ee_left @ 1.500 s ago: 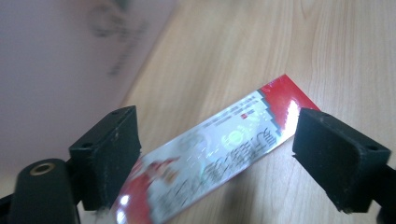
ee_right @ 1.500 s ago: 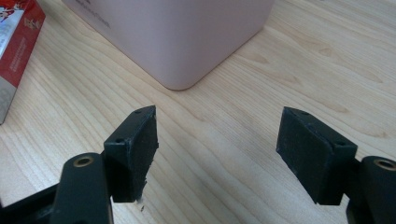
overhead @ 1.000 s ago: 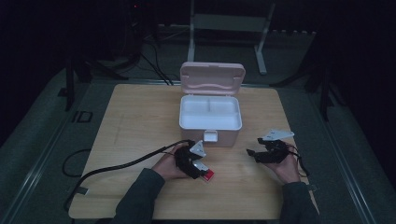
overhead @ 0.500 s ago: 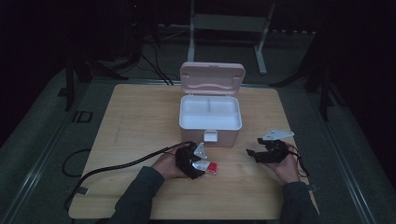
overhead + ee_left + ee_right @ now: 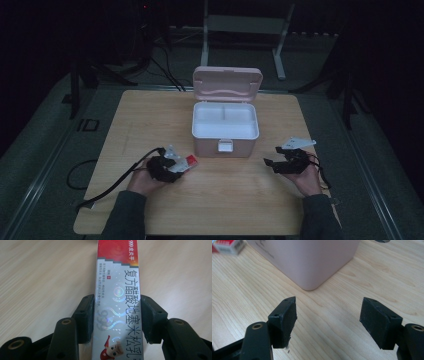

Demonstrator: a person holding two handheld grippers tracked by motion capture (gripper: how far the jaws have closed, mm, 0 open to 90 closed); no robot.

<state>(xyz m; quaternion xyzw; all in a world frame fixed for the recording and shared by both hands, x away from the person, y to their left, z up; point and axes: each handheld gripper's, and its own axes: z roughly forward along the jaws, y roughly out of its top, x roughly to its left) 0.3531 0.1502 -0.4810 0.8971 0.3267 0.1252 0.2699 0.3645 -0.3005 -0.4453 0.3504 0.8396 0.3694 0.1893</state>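
Observation:
A long medicine box [image 5: 117, 272], silver with a red end and printed characters, lies between the jaws of my left gripper [image 5: 117, 300]. The jaws have just been closing, and both pads press on the box's sides. From above, the left gripper [image 5: 175, 165] sits low over the table, left of the case's front, with the box's red end [image 5: 190, 160] sticking out toward the case. My right gripper [image 5: 328, 305] stands open over bare wood with nothing between its pads. In the high view the right gripper [image 5: 272, 164] rests to the right of the case front.
A pink case [image 5: 225, 145] with a white inner tray stands open at the table's middle, its lid [image 5: 227, 85] upright behind. Its corner [image 5: 312, 260] is close ahead of the right gripper. A black cable [image 5: 110, 187] trails off the left edge of the wooden table [image 5: 150, 115].
My left hand has slid to the left across the table with the medicine box between its jaws. The right hand has stayed where it was.

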